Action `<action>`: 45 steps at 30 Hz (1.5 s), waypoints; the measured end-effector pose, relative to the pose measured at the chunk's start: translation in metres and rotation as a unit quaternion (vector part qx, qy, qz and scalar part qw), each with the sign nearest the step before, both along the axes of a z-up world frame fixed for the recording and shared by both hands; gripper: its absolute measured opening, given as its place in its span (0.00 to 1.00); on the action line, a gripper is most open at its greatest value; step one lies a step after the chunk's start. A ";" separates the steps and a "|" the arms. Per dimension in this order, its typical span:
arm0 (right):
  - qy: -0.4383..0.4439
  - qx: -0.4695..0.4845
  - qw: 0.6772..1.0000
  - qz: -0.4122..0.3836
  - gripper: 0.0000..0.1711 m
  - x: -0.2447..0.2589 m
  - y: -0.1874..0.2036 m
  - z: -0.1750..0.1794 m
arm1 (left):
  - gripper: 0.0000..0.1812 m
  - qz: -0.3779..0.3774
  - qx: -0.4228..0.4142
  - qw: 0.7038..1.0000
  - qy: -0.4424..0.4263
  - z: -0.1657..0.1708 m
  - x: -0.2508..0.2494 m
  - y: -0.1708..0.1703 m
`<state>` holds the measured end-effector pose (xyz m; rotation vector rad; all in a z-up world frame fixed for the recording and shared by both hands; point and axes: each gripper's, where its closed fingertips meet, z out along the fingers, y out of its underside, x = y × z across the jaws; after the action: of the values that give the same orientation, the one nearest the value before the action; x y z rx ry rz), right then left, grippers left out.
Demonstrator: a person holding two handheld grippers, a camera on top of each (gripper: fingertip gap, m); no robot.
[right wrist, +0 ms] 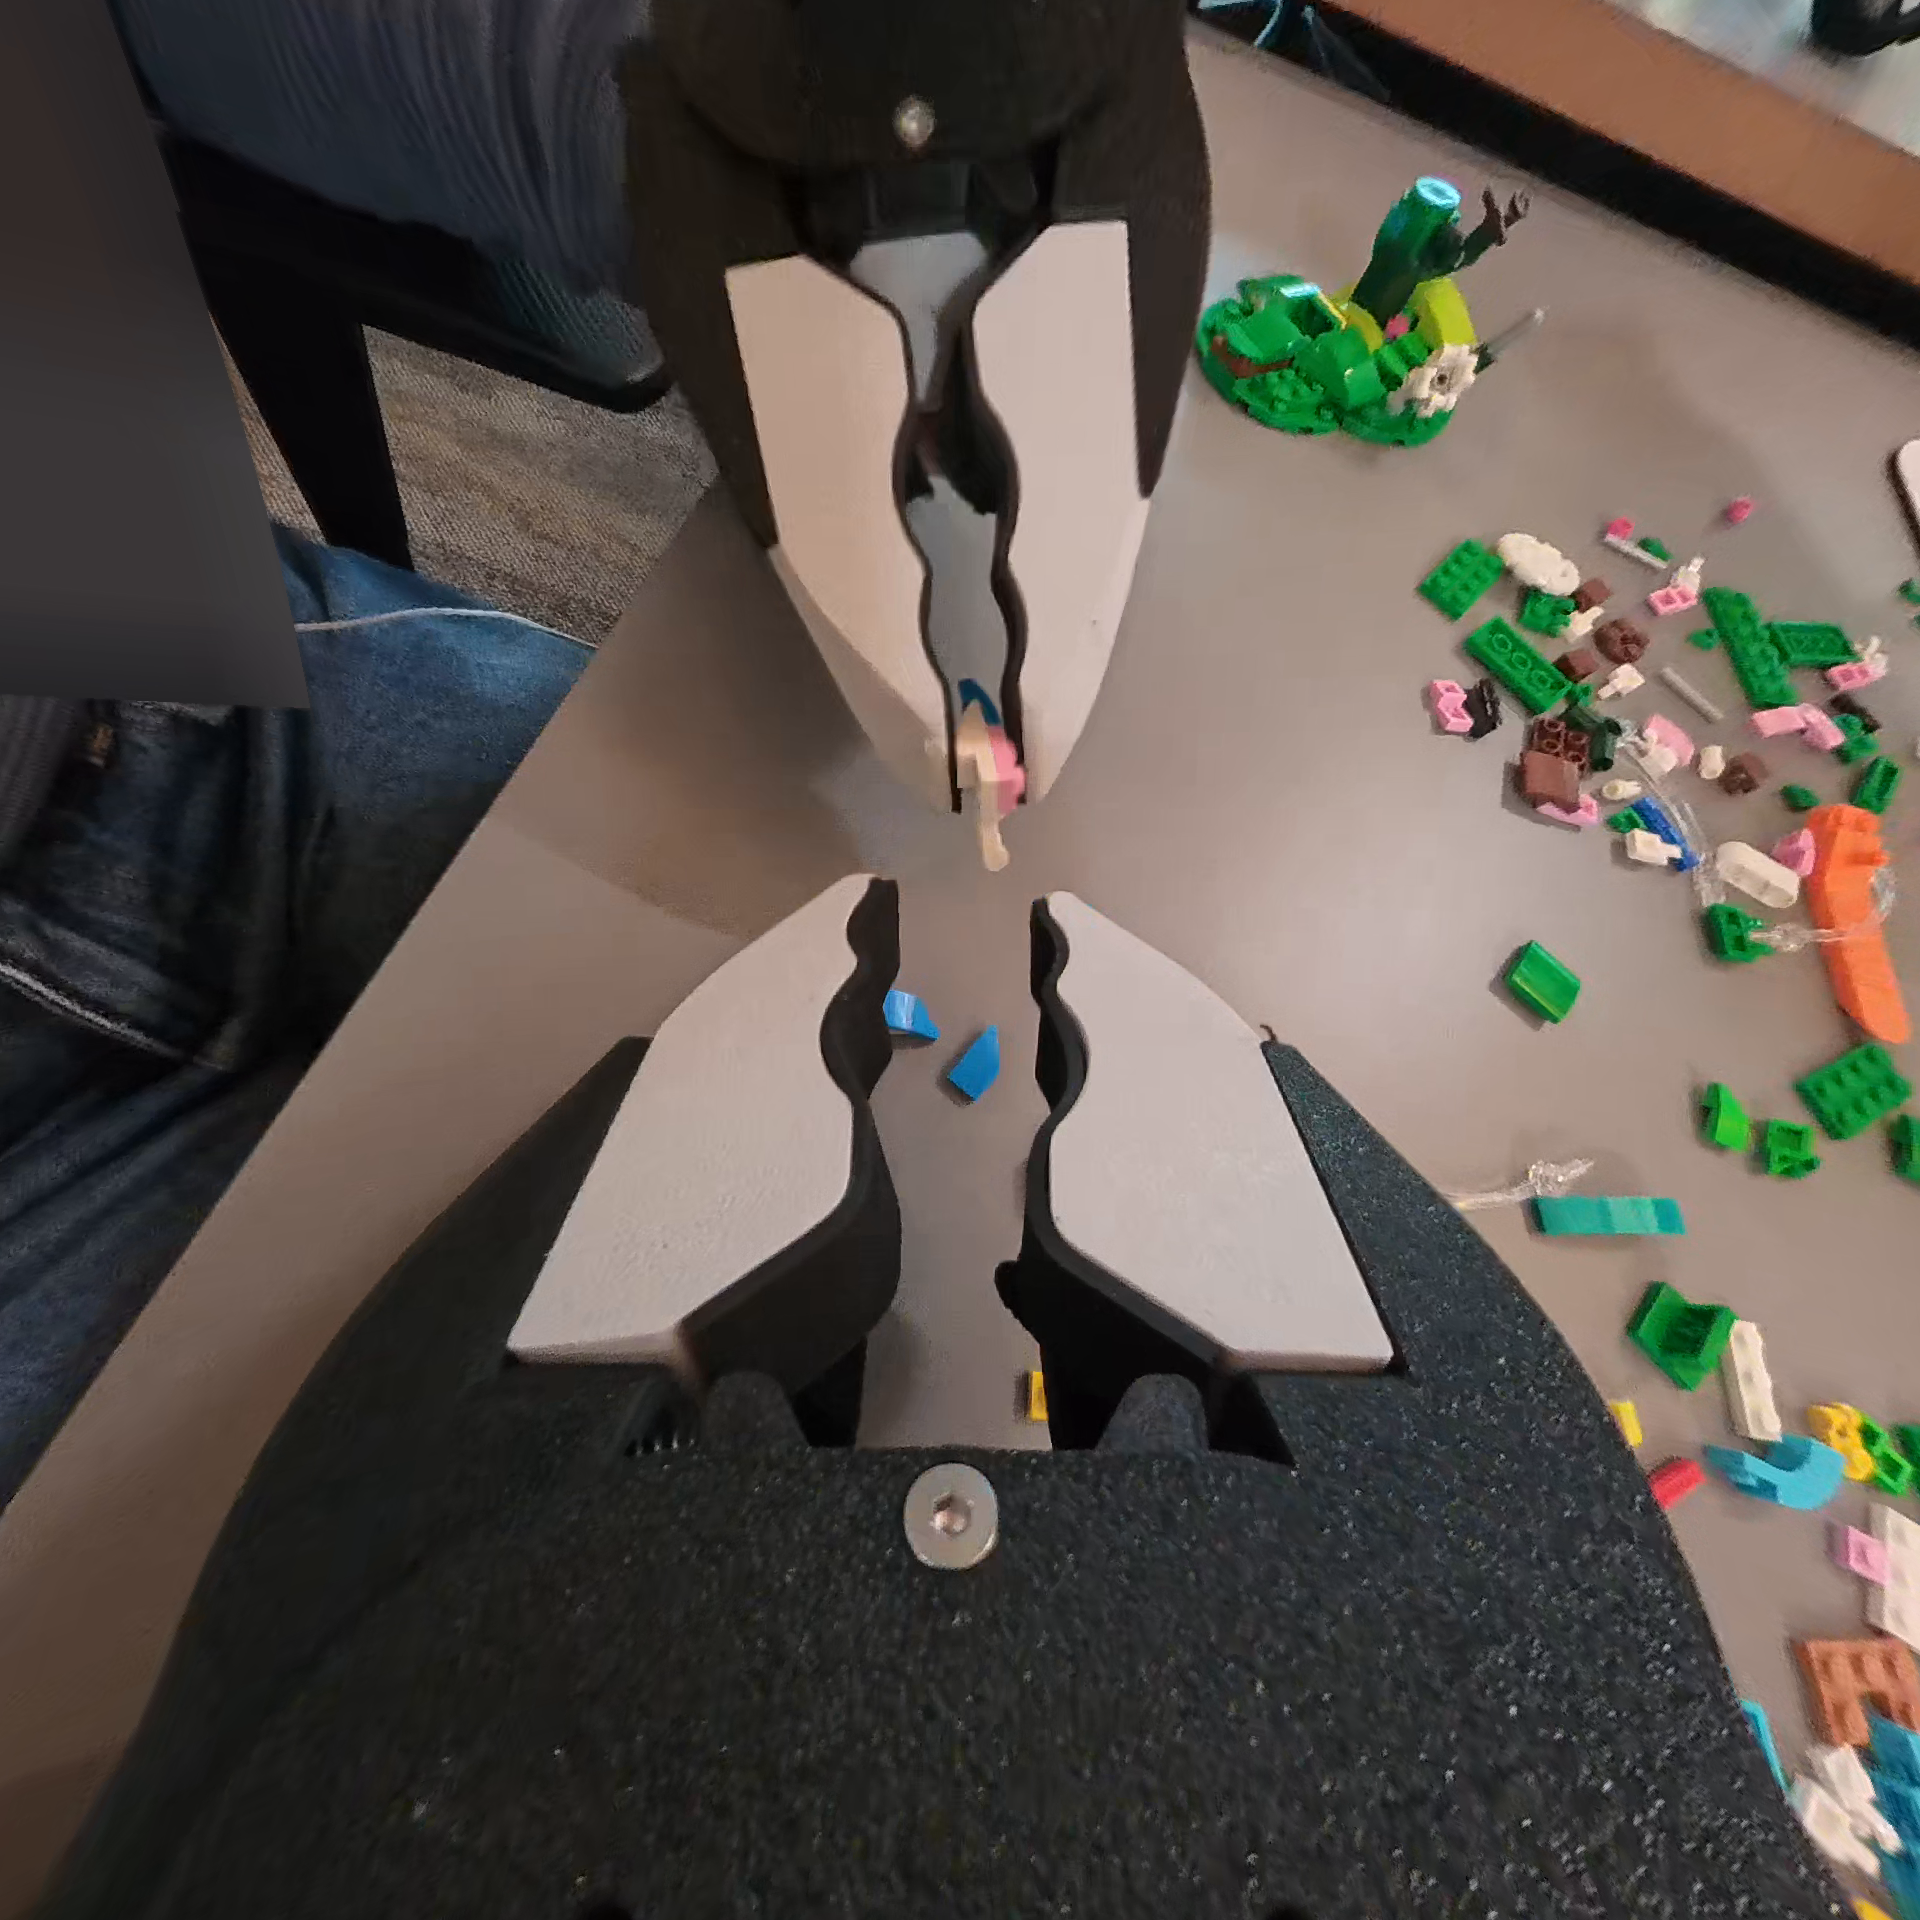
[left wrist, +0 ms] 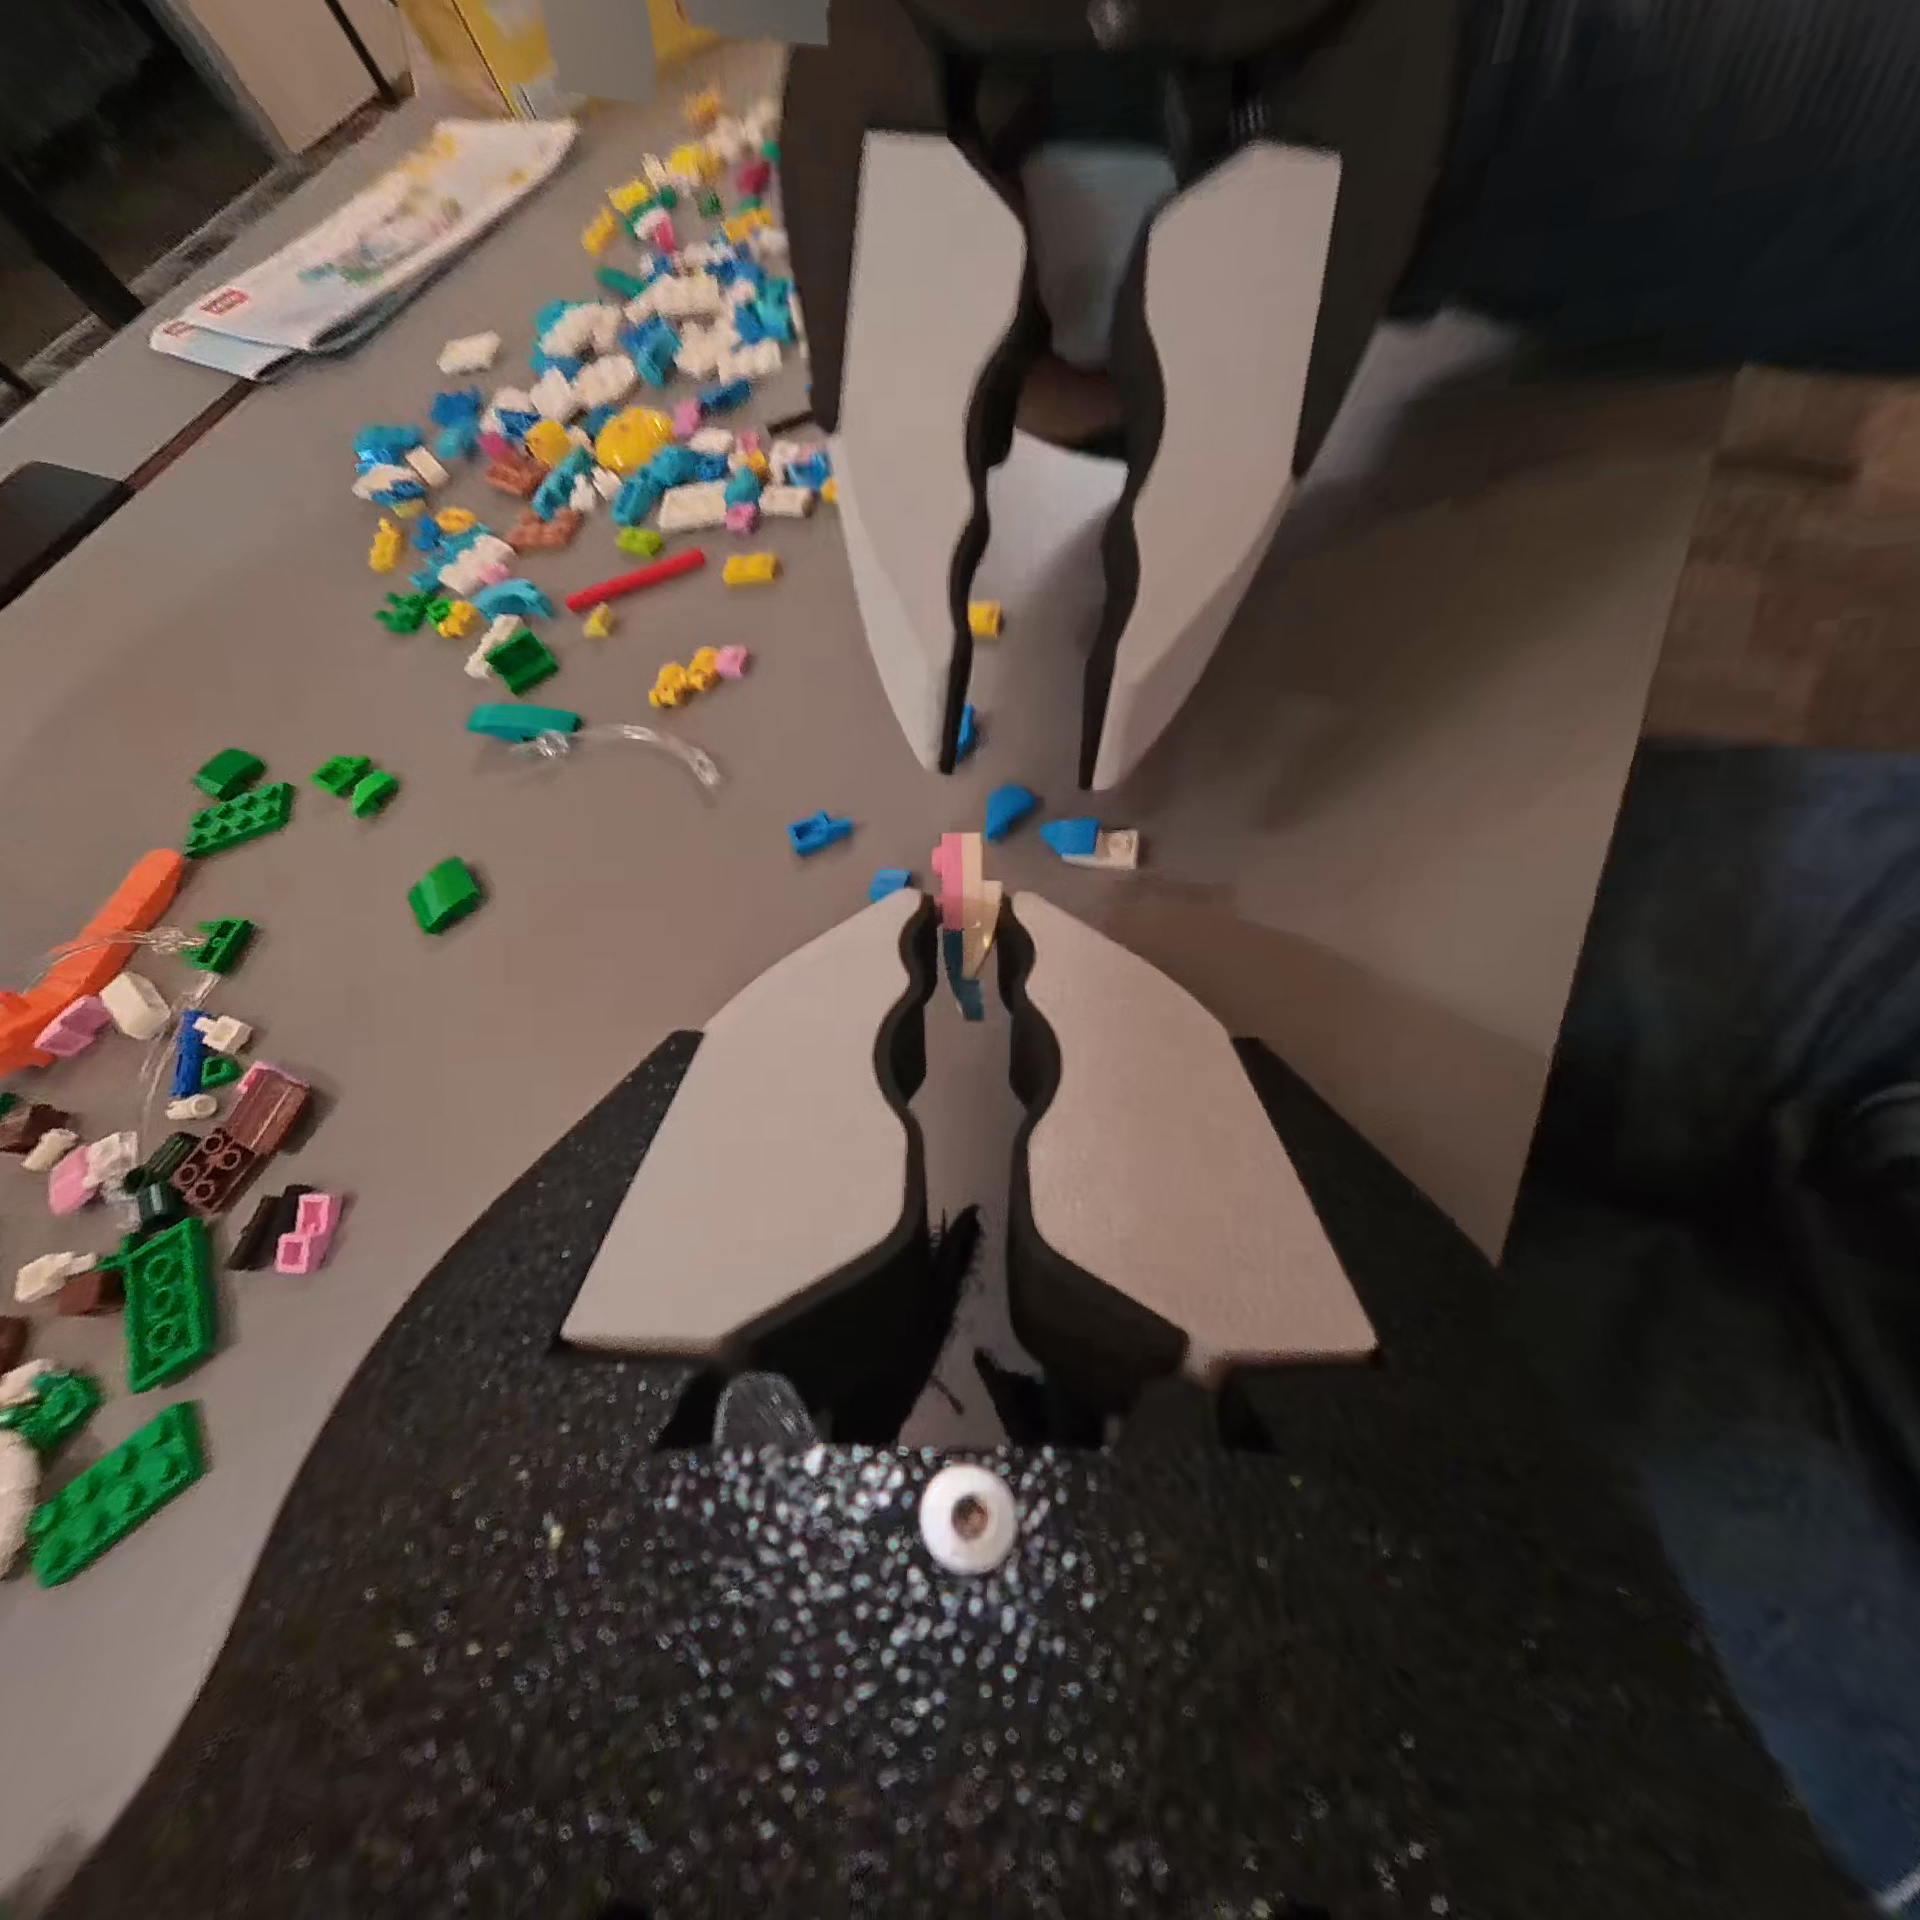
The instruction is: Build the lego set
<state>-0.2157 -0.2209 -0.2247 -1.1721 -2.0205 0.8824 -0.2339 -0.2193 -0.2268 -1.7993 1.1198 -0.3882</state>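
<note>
Left hand-held gripper [left wrist: 966,904] closed on a small pink, cream and blue sub-build [left wrist: 964,899], poking out past the tips above the tabletop [left wrist: 1351,935]. Right hand-held gripper [right wrist: 961,899] facing it tip to tip, parted by a moderate gap, holding nothing. Two loose blue slopes [right wrist: 974,1062] on the tabletop seen between the right fingers, with more blue bits beside them.

Judged partway through. Done: a green base with stem and white flower [right wrist: 1340,353] at 1 o'clock in the right wrist view, well apart from the grippers. In hand: only a few pieces joined. Left: plenty. A big heap of blue, white and yellow bricks [left wrist: 644,384] at 11 o'clock in the left wrist view; green plates [left wrist: 166,1304], brown and pink bits and an orange piece [left wrist: 125,925] at 9 o'clock. Booklet [left wrist: 353,249] lying at 10 o'clock, far side of the heap. Likely next: a blue slope fetched by the right hand-held gripper and pressed onto the sub-build.
</note>
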 end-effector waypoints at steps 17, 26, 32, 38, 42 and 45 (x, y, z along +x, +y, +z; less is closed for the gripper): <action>-0.114 -0.019 0.993 0.020 0.15 0.020 -0.006 -0.035 | 0.06 -0.021 0.135 0.953 -0.269 0.072 -0.023 -0.008; -0.142 -0.042 0.987 0.057 0.14 0.034 -0.017 -0.032 | 0.06 -0.038 0.143 0.974 -0.174 0.052 -0.005 -0.010; -0.165 -0.045 0.985 0.011 0.14 0.036 -0.015 -0.026 | 0.06 -0.026 0.157 0.979 -0.127 0.043 0.000 -0.008; -0.200 -0.018 0.979 -0.044 0.12 0.022 -0.024 -0.031 | 0.06 -0.025 0.167 0.982 -0.084 0.034 0.003 -0.009; -0.229 -0.002 0.971 -0.070 0.08 0.020 -0.025 -0.038 | 0.06 -0.023 0.176 0.983 -0.051 0.027 0.005 -0.010; -0.226 0.009 0.971 -0.074 0.04 0.019 -0.022 -0.036 | 0.06 -0.007 0.181 0.983 -0.024 0.022 0.003 -0.008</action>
<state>-0.1969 -0.2432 -0.2609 -1.6036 -2.2444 0.5543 -0.2309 -0.2273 -0.2053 -1.4556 1.0913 -0.2181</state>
